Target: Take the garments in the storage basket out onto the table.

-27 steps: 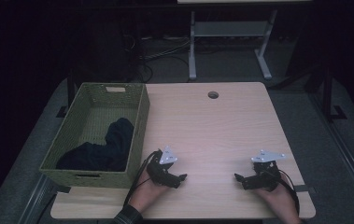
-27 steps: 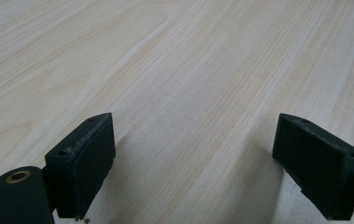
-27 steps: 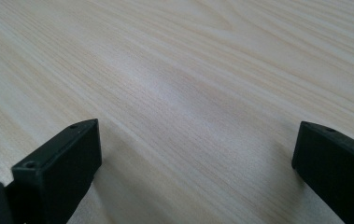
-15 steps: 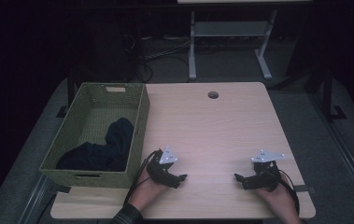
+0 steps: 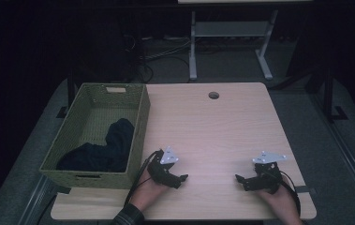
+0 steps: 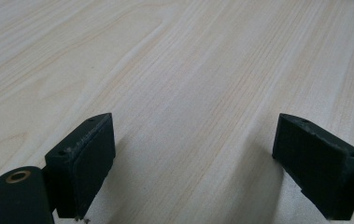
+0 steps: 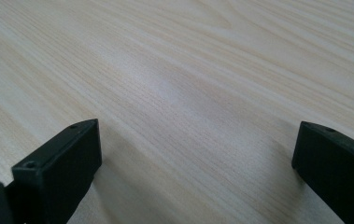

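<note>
One dark cloth (image 5: 105,149) lies in the green basket (image 5: 140,117) at the left side of the surface (image 5: 222,126). It is the closest thing to the tools, so it looks like the thing to work with. It is bunched up in the near half of the basket, with one end poking up toward the far side and the rest spread low toward the near left corner. So its long way runs from the near left of the basket to the far right, along the basket's right wall. It looks soft and floppy, so it will likely sag and fold when it is lifted. It is probably light and will not break. It should not slip much, since cloth catches on the pads. A good place to grab is the raised lump at the far end, where the cloth stands highest and is easy to pinch. The left tool (image 5: 181,178) rests on the surface just beside the basket's near corner, and its jaws are wide apart with nothing in them. The right tool (image 5: 239,179) rests well apart from it on the right side, and it is also wide apart and holds nothing.
</note>
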A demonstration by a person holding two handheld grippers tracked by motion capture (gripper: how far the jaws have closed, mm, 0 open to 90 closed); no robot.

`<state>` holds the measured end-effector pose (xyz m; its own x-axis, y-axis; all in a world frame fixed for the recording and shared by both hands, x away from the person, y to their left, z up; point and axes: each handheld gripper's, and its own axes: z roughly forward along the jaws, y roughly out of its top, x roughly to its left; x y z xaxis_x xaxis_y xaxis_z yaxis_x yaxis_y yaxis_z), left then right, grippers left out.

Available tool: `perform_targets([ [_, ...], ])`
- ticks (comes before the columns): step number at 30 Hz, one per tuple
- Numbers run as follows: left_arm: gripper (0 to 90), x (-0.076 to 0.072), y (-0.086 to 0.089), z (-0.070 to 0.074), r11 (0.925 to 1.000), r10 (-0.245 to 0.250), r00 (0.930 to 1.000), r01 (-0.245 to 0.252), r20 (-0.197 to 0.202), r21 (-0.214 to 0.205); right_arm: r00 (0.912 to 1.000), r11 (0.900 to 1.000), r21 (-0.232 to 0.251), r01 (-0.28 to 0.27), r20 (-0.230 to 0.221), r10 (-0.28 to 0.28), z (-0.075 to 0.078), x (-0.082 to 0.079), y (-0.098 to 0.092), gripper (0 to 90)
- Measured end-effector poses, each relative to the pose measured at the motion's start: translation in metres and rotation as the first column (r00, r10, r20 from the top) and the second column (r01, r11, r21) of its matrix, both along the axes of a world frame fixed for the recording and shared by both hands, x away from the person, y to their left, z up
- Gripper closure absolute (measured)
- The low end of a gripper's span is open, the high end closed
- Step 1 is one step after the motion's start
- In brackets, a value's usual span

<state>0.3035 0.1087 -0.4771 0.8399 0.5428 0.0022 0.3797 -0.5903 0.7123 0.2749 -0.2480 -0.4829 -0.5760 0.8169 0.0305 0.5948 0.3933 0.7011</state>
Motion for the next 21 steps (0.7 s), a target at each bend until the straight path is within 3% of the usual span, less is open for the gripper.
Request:
perform_targets([
  [21,12.7,0.0006,-0.0009,-0.0001,1.0000,0.003,1.0000,-0.003,0.001,0.000,1.0000,1.0000,0.000,-0.001,0.000,0.001,0.0000,0.0000,0.0000,1.2],
])
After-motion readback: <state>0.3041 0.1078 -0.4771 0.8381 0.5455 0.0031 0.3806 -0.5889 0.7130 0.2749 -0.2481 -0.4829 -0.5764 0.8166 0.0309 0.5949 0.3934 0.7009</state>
